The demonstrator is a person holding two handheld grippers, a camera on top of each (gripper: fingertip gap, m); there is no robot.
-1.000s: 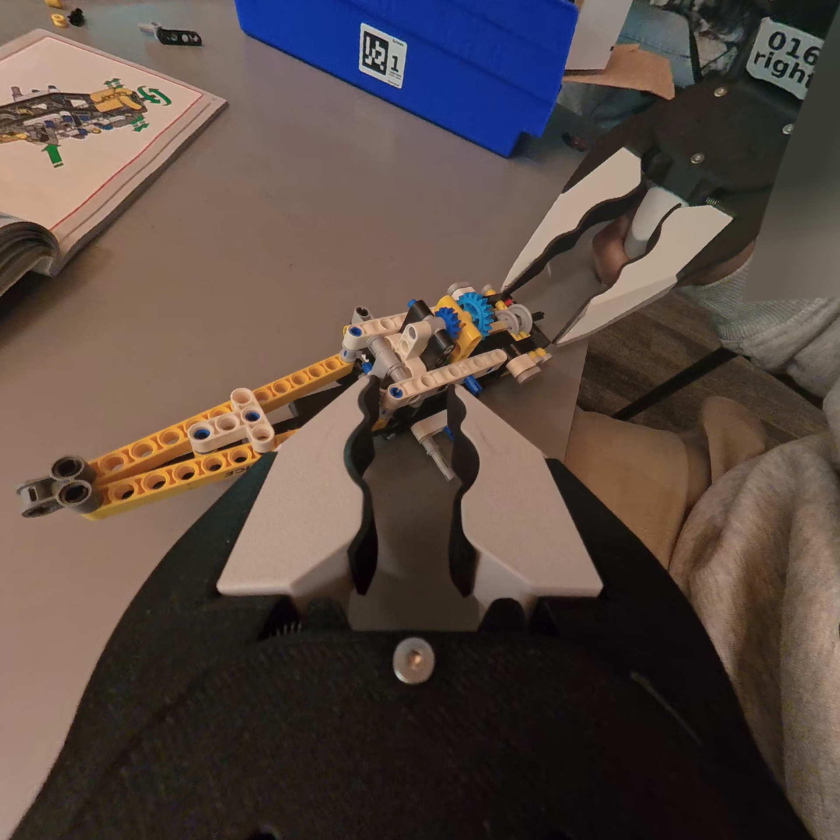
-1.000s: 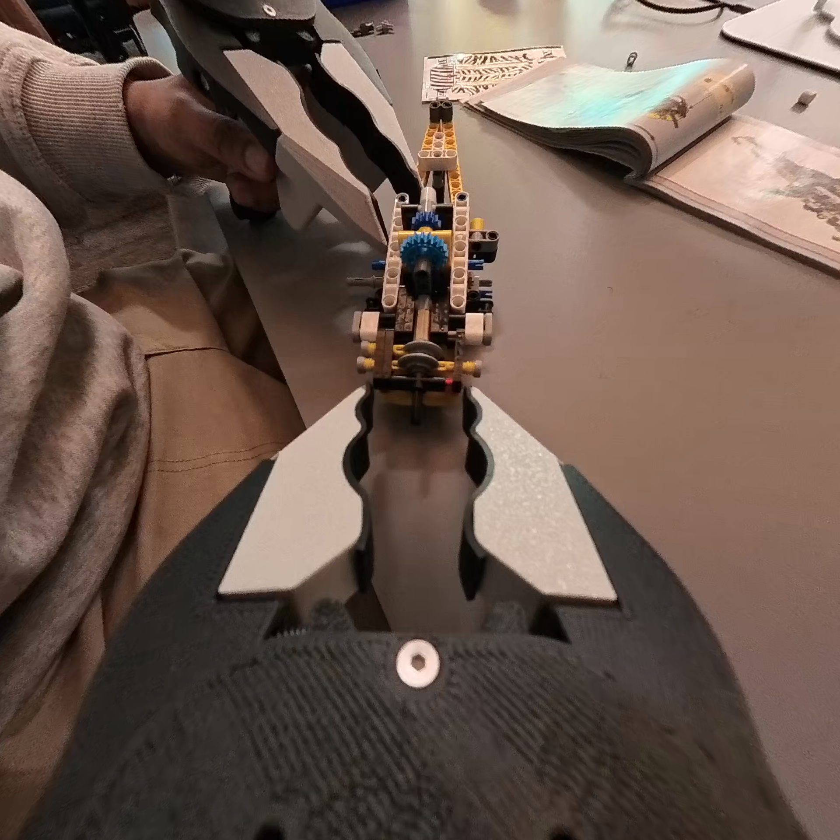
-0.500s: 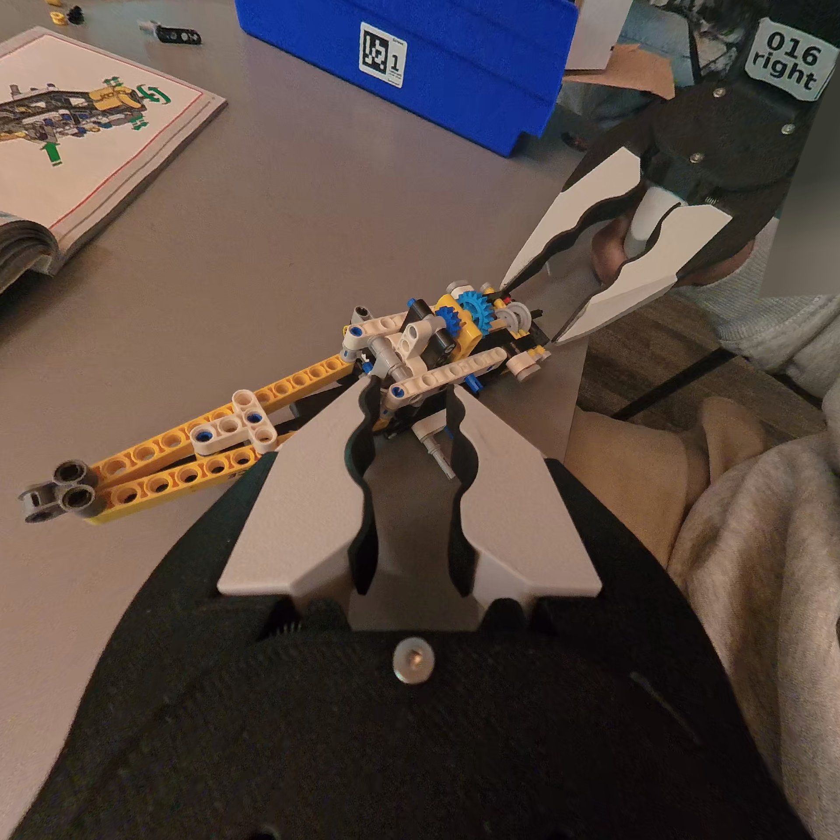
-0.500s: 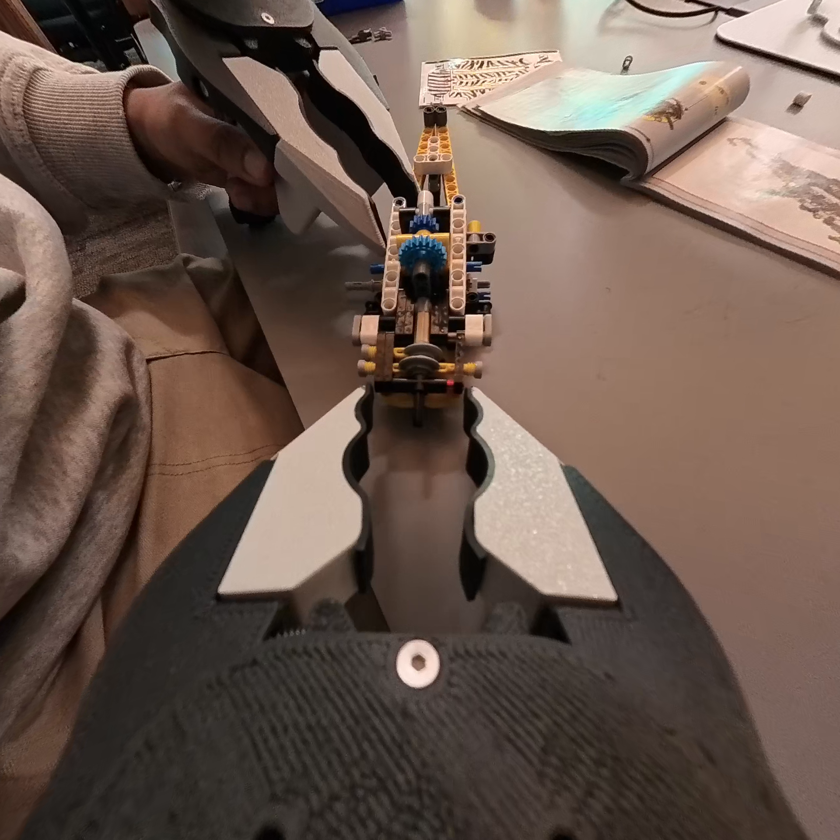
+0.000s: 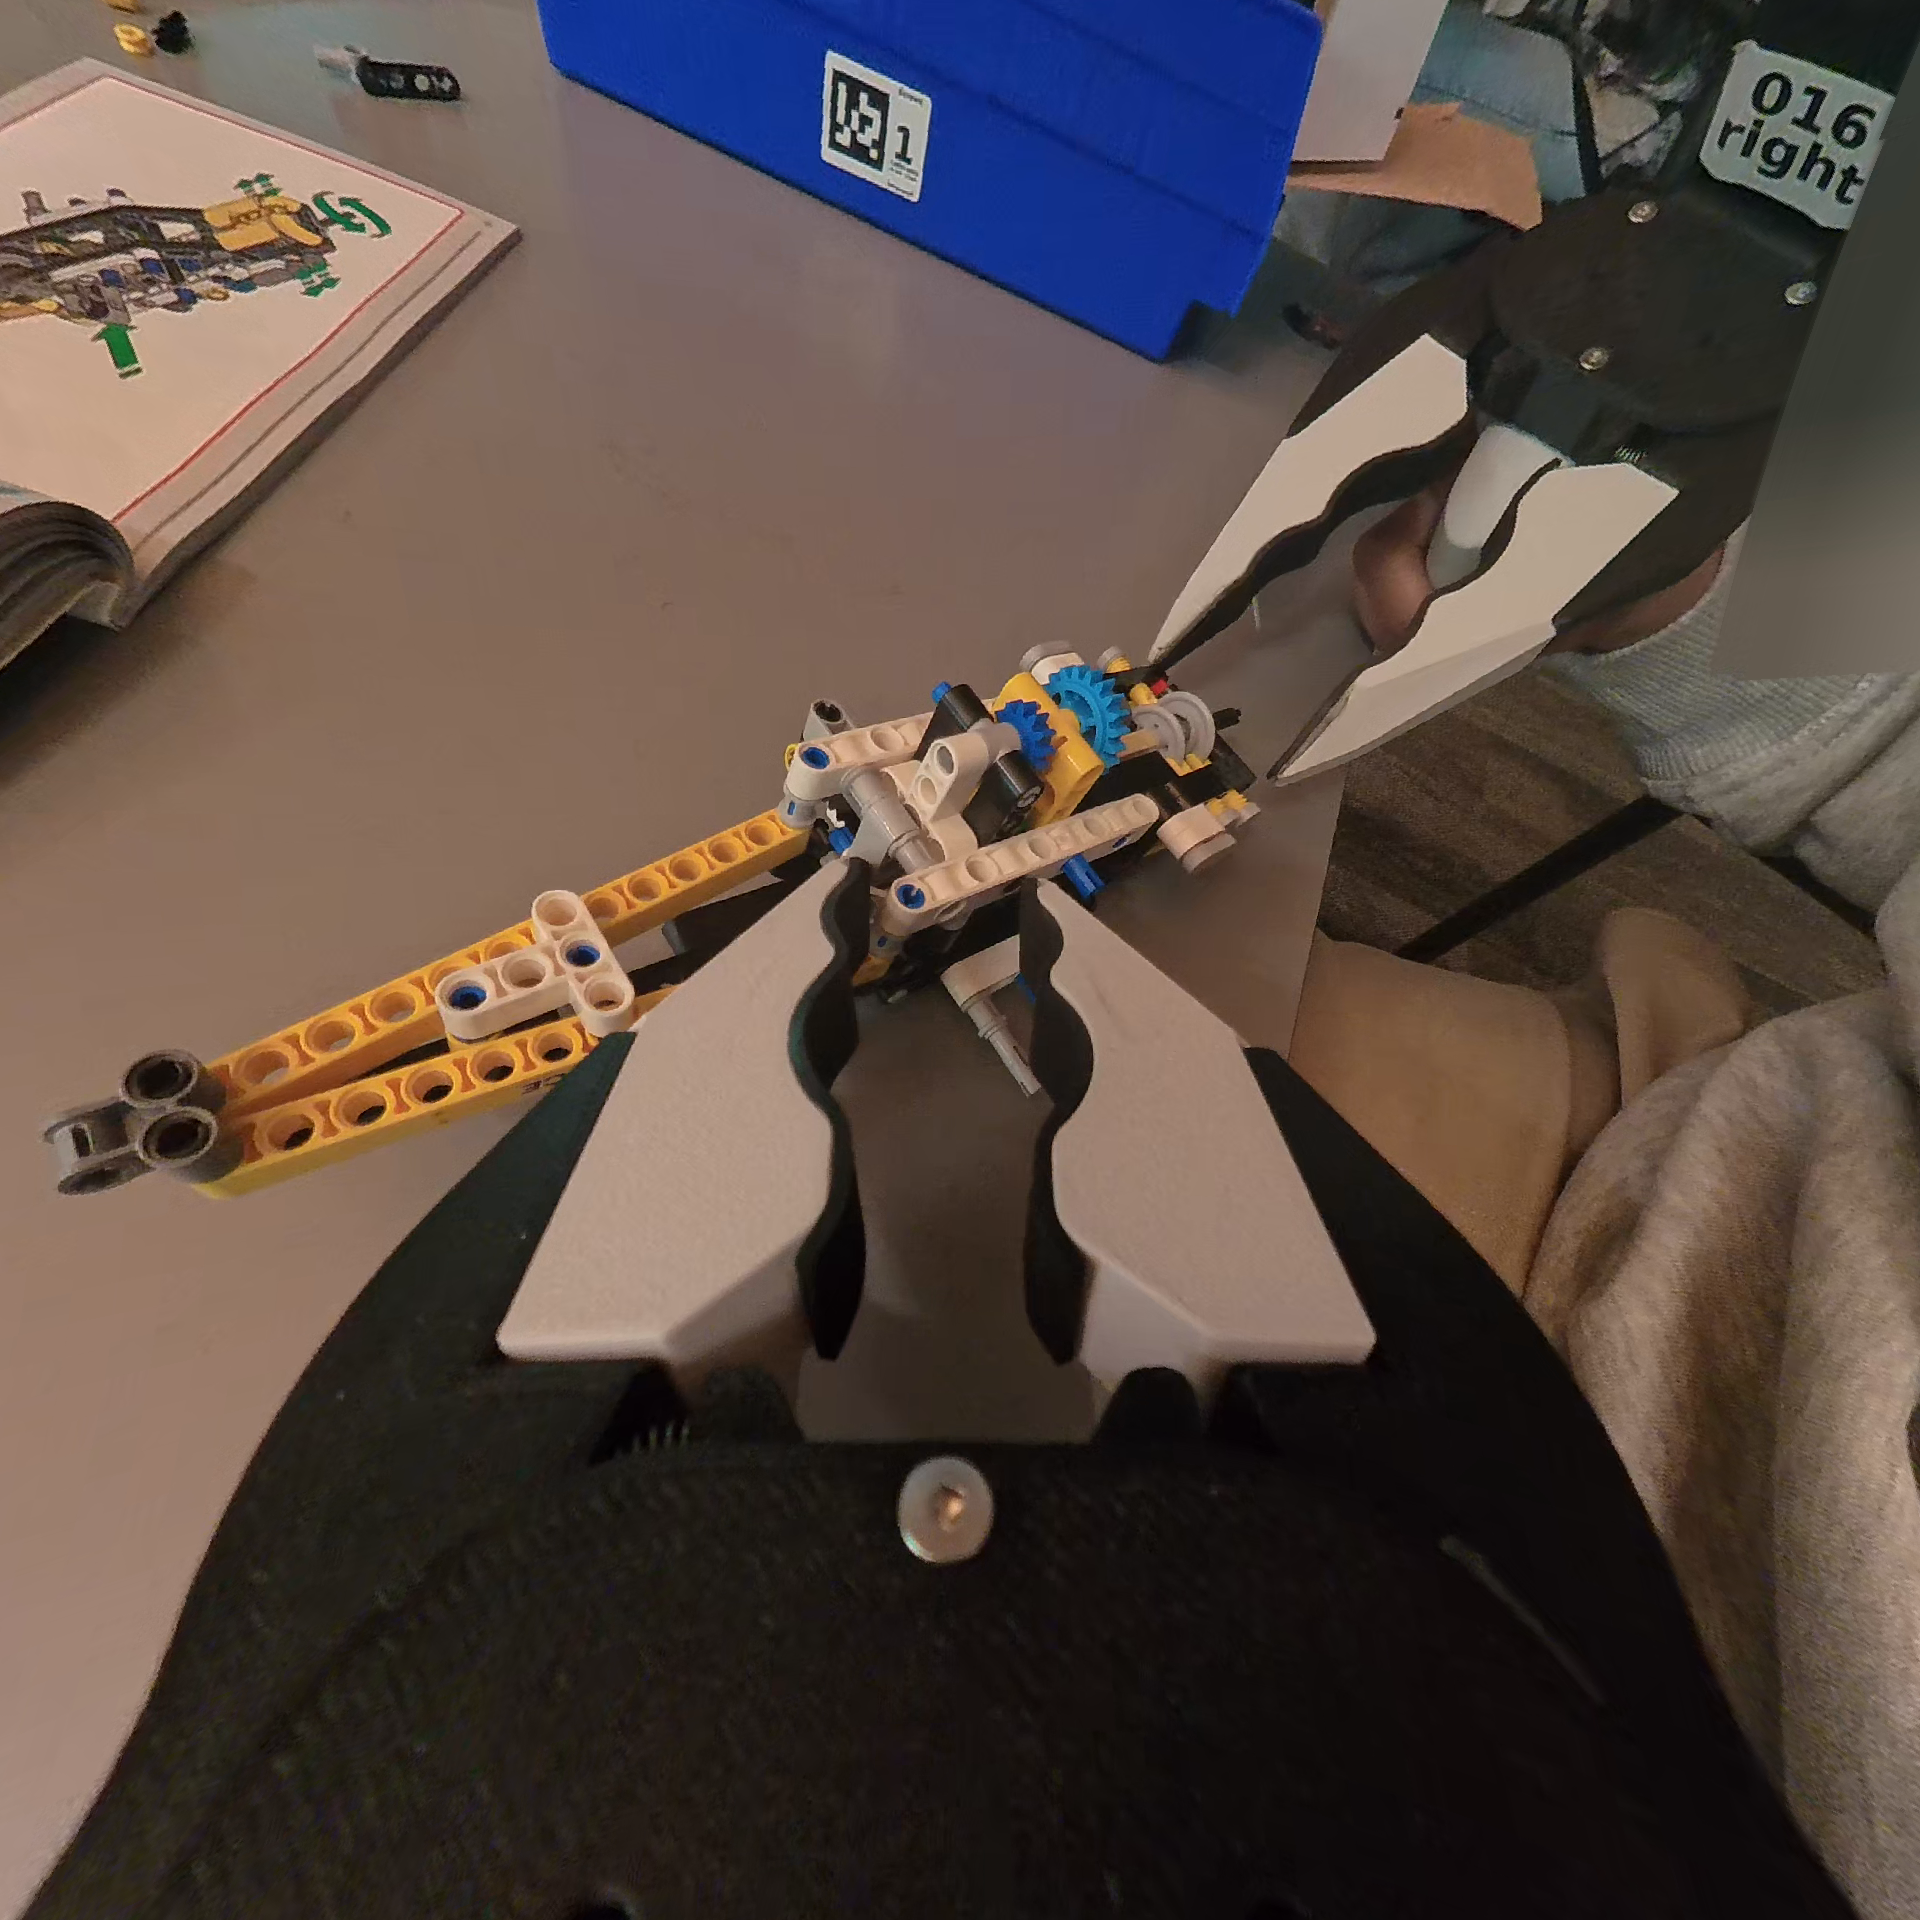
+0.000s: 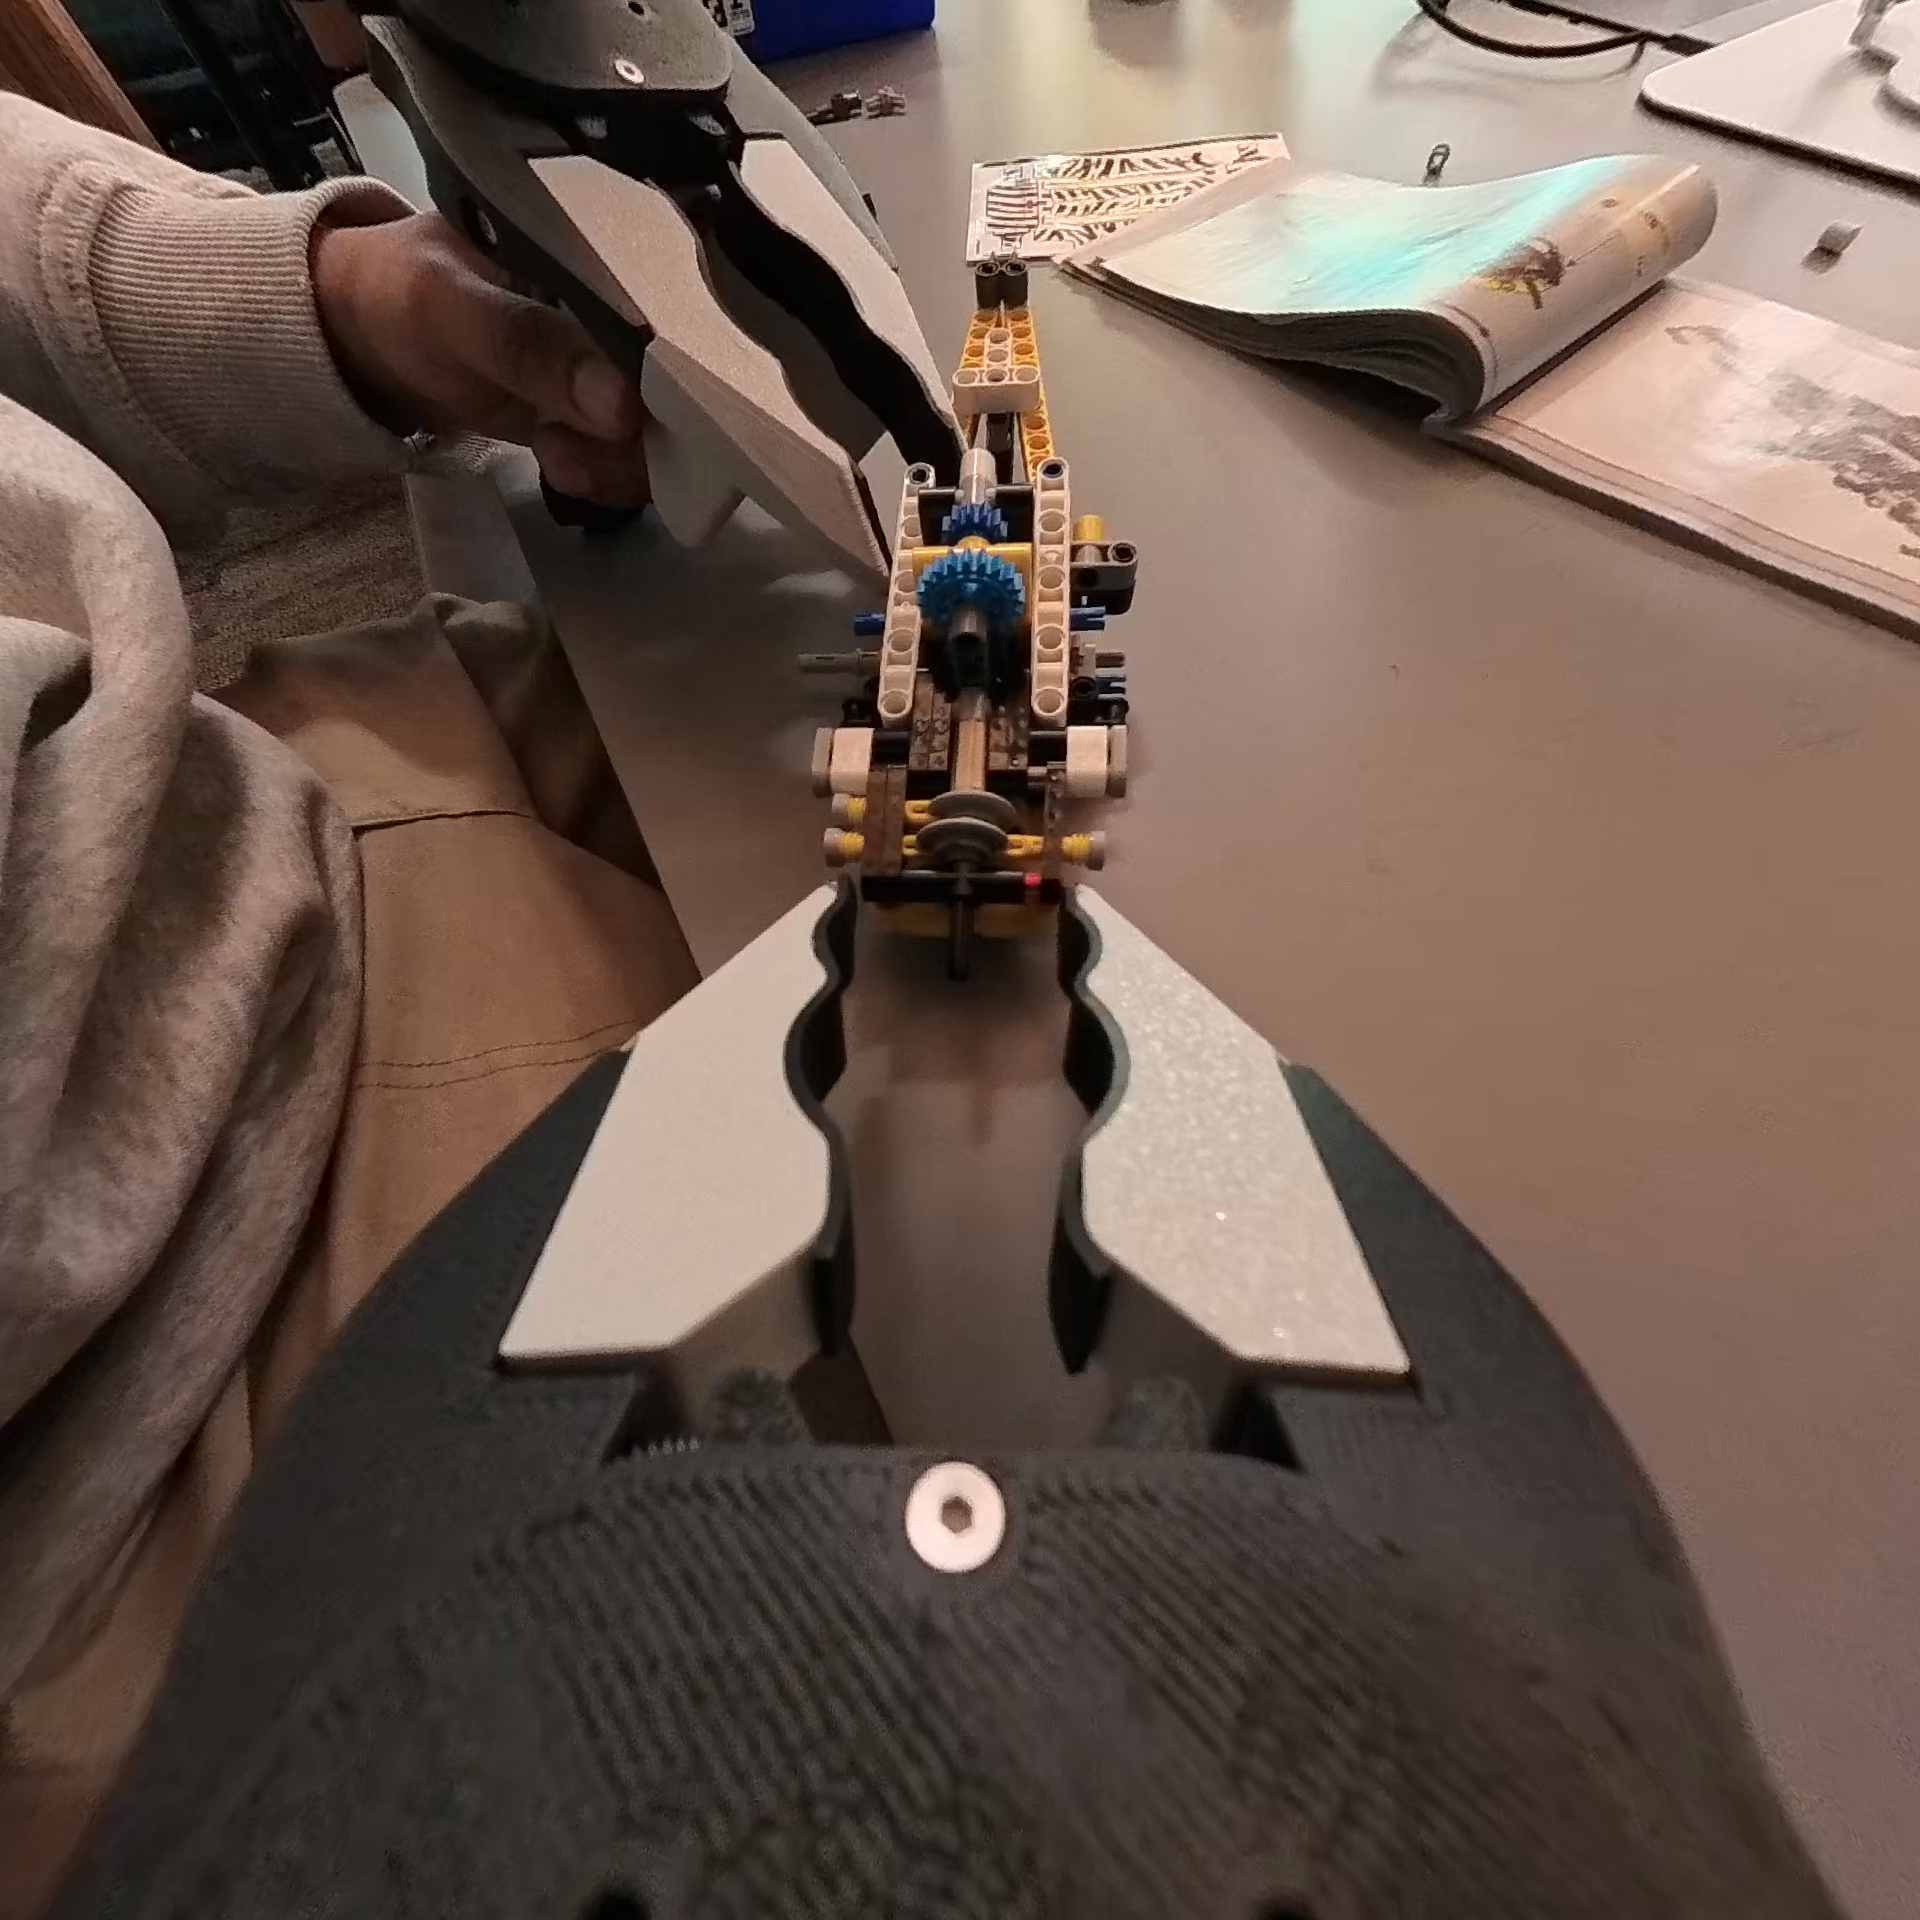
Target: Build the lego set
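A long lego model (image 5: 935, 790) lies on the grey table (image 5: 727, 468), near its edge. It has two yellow beams, white beams, blue gears and a grey axle. My left gripper (image 5: 935, 894) comes at its middle from the side. Its jaws are part closed around the white beam and the black frame. In the right wrist view the model (image 6: 977, 665) points away from me. My right gripper (image 6: 958, 899) has its jaws part closed on the black rear bar. The right gripper (image 5: 1216, 717) also shows in the left wrist view, and the left gripper (image 6: 909, 509) in the right wrist view.
An open instruction booklet (image 5: 208, 260) lies at the far left of the table, also visible in the right wrist view (image 6: 1455, 270). A blue bin (image 5: 1039, 125) stands at the back. Small loose parts (image 5: 395, 78) lie near it. A person's lap (image 5: 1455, 1091) is past the table edge. Tip to tip, the grippers are about 9 centimetres apart.
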